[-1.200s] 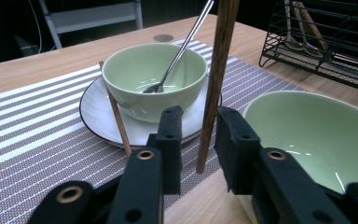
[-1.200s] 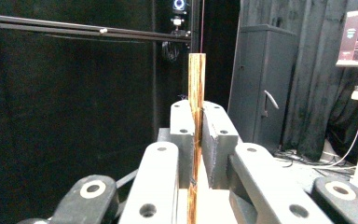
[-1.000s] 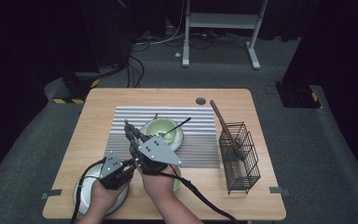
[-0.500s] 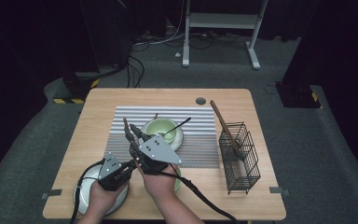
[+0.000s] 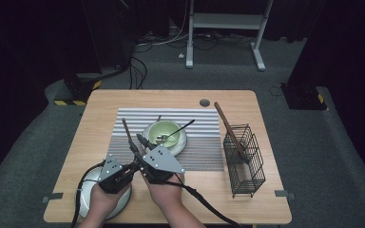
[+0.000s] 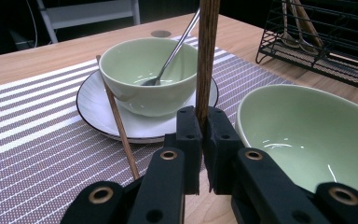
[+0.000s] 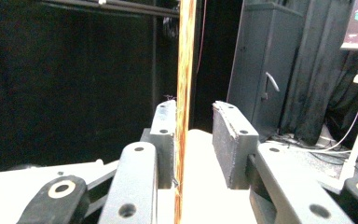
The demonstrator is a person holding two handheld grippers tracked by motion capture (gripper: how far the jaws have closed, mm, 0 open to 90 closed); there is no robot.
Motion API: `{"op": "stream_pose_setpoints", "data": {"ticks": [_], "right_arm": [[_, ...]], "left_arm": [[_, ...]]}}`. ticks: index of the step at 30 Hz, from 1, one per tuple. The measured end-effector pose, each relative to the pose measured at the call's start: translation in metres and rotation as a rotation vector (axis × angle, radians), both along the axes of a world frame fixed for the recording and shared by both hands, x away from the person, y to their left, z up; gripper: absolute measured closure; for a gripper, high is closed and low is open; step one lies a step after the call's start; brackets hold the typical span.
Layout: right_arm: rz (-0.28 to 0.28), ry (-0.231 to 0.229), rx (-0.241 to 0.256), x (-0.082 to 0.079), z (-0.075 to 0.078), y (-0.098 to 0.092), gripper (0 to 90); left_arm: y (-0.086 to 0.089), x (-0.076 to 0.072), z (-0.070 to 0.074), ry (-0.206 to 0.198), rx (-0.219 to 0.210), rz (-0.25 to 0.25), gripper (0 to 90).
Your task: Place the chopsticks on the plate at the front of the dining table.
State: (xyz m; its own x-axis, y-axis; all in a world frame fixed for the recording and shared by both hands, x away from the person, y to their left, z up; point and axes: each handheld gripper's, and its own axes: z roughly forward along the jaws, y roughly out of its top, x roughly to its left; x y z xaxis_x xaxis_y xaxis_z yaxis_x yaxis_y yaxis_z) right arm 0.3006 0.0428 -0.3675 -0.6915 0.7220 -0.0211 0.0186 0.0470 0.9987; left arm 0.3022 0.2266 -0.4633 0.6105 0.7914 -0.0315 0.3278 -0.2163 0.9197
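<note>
Left gripper [image 6: 204, 135] clamped on slim brown wooden chopstick [image 6: 207, 56]; right gripper [image 7: 193, 140] jaws apart around same stick.

A long, thin wooden chopstick [image 6: 207, 56], dark brown with a visible grain, stands nearly upright, clamped at its lower part between the closed jaws of the left claw [image 6: 204, 140]. It also rises between the parted jaws of the right claw [image 7: 193, 135], against one of them.
</note>
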Motion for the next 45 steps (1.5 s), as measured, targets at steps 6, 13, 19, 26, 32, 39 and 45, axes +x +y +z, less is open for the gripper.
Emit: {"op": "stream_pose_setpoints", "data": {"ticks": [6, 13, 19, 26, 32, 39, 45], "right_arm": [[0.000, 0.032, -0.029, 0.000, -0.013, -0.004, 66.0], [-0.033, 0.082, -0.064, 0.001, -0.028, -0.012, 64.3], [-0.079, 0.118, -0.094, 0.002, -0.041, -0.018, 66.2], [-0.099, 0.145, -0.122, 0.003, -0.054, -0.022, 65.2], [-0.075, 0.134, -0.145, 0.000, -0.059, -0.017, 61.9], [-0.039, 0.140, -0.138, -0.001, -0.060, -0.003, 61.7], [-0.030, 0.136, -0.136, 0.001, -0.056, 0.005, 61.4]], "left_arm": [[0.000, -0.002, -0.001, -0.003, 0.006, 0.001, 84.9], [-0.004, -0.003, 0.000, -0.003, 0.005, -0.010, 84.8], [-0.003, -0.001, -0.001, 0.002, 0.003, -0.007, 84.7], [-0.001, -0.001, 0.000, 0.003, -0.002, -0.005, 84.7], [-0.001, -0.001, -0.001, 0.007, -0.001, -0.002, 84.7], [-0.001, 0.000, -0.002, 0.010, 0.010, -0.008, 84.7], [-0.003, -0.002, -0.003, 0.009, 0.018, -0.020, 84.6]]}}
